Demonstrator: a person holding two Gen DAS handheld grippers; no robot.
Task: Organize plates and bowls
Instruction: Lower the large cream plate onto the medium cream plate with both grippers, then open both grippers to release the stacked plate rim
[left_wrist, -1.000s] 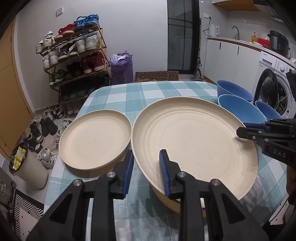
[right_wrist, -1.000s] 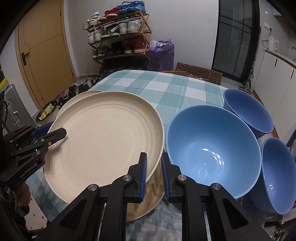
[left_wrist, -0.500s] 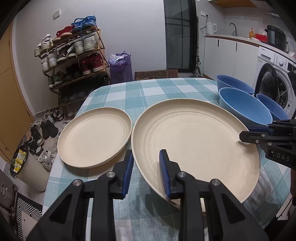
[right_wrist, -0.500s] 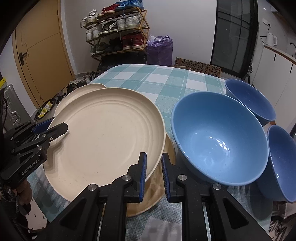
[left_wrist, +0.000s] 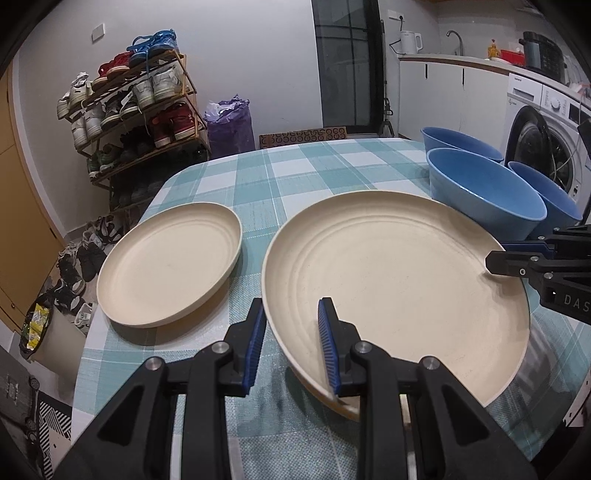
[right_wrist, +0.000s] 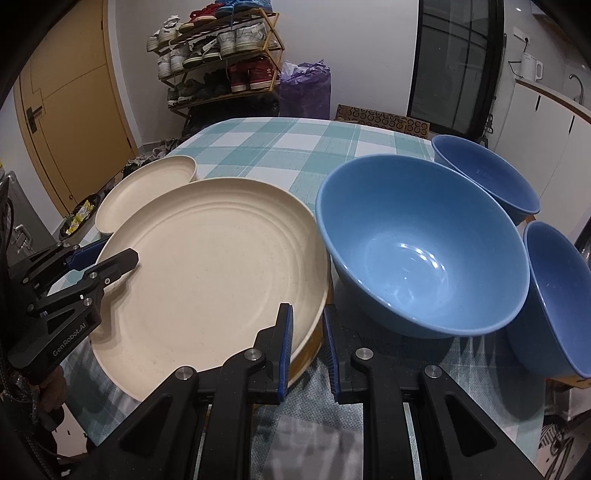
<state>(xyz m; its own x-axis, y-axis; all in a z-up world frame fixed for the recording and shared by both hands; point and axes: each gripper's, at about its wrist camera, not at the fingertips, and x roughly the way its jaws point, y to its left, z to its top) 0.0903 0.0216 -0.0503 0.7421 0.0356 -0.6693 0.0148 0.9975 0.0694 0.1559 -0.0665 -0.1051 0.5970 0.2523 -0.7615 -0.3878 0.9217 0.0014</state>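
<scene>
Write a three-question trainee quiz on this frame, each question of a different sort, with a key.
1. True or false: both grippers hold the same large plate.
2. How many blue bowls are on the table? A) one B) two C) three
3. Fill in: the small plate lies on the large plate's ____ side, seen from the left gripper.

Key
1. True: the left gripper and the right gripper each straddle its rim, on opposite sides.
2. C: a big bowl and two smaller bowls.
3. Left, apart from it.
</scene>
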